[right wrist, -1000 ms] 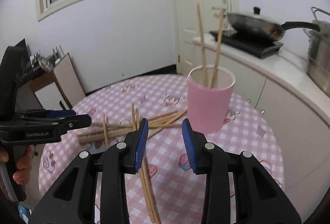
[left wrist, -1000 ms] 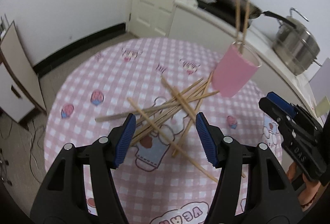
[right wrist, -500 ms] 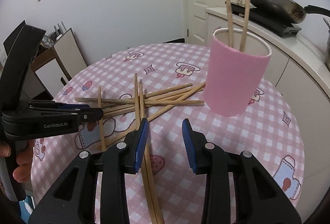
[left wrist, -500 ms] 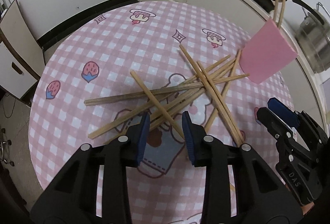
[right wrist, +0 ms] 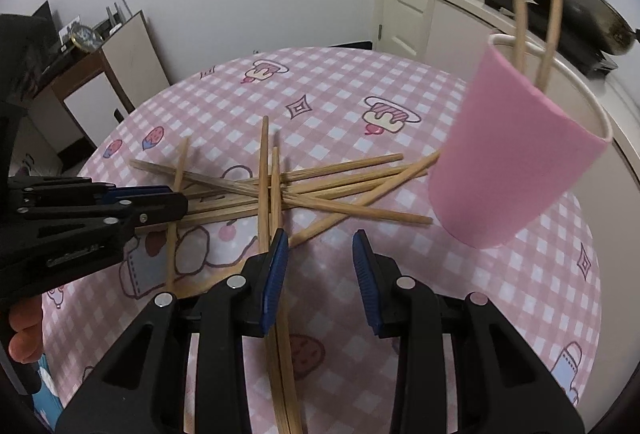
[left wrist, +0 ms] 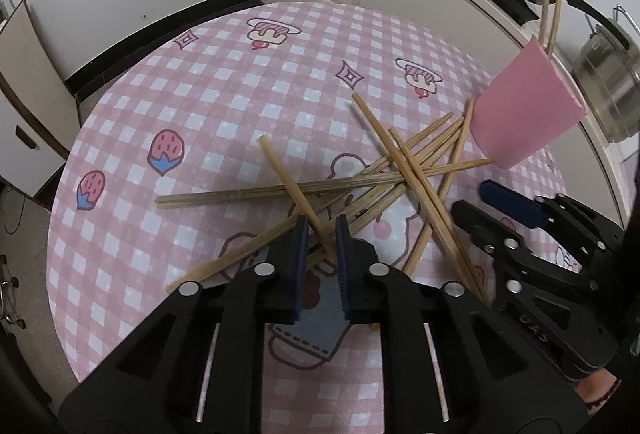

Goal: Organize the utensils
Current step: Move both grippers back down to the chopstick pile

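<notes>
The round table (left wrist: 224, 82), under a pink checked cloth, filled both wrist views. The pink cup (right wrist: 516, 162) stood at 2 o'clock from the table centre, with two chopsticks upright in it. The pile of loose wooden chopsticks (left wrist: 392, 174) lay criss-crossed at centre, its nearest ends just beside the cup base.

The left gripper (left wrist: 322, 234) had its pads drawn nearly together around one chopstick (left wrist: 292, 186) near its lower end; whether they bore on it yet could not be told. The right gripper (right wrist: 320, 246) stood wide apart and empty at 6 o'clock of the pile, two sticks passing beside its left finger.

Judgement: sticks are light, stiff, smooth and thin; they may pivot or slip. Pinching nearer mid-length should limit swing.
</notes>
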Demonstrator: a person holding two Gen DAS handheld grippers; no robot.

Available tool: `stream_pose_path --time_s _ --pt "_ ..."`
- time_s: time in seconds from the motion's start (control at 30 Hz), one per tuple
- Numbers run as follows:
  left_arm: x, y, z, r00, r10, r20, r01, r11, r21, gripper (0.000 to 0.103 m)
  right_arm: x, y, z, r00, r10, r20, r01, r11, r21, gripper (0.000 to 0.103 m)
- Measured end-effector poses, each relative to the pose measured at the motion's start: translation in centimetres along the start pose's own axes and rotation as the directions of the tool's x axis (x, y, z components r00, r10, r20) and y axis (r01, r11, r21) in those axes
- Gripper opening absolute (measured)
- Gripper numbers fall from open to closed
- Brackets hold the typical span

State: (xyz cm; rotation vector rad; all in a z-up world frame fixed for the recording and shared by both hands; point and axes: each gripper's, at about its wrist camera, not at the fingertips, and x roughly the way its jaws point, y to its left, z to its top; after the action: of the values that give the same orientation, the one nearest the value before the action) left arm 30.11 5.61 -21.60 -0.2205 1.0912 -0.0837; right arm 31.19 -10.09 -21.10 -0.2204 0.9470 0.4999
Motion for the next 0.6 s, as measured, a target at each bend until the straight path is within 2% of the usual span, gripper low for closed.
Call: stream_pose_path --time_s 0.23,0.43,0.6 --pt "-0.2 -0.3 0.1 1.000 -0.015 0.005 0.015 1.000 0.019 0.010 0.9 0.9 0.6 0.998 0.008 -0.054 -0.011 0.999 -0.041 0.024" --pt "-0.6 -0.1 -0.2 0.999 -0.044 0.006 0.043 0.999 0.016 0.010 0.0 1.2 1.2 1.000 0.008 -0.029 -0.009 0.999 -0.045 0.024" --pt "-0.9 -0.2 -0.3 0.999 -0.048 0.014 0.047 0.999 0.021 0.010 0.5 1.8 1.4 0.998 0.014 -0.054 -0.017 0.998 -0.067 0.024"
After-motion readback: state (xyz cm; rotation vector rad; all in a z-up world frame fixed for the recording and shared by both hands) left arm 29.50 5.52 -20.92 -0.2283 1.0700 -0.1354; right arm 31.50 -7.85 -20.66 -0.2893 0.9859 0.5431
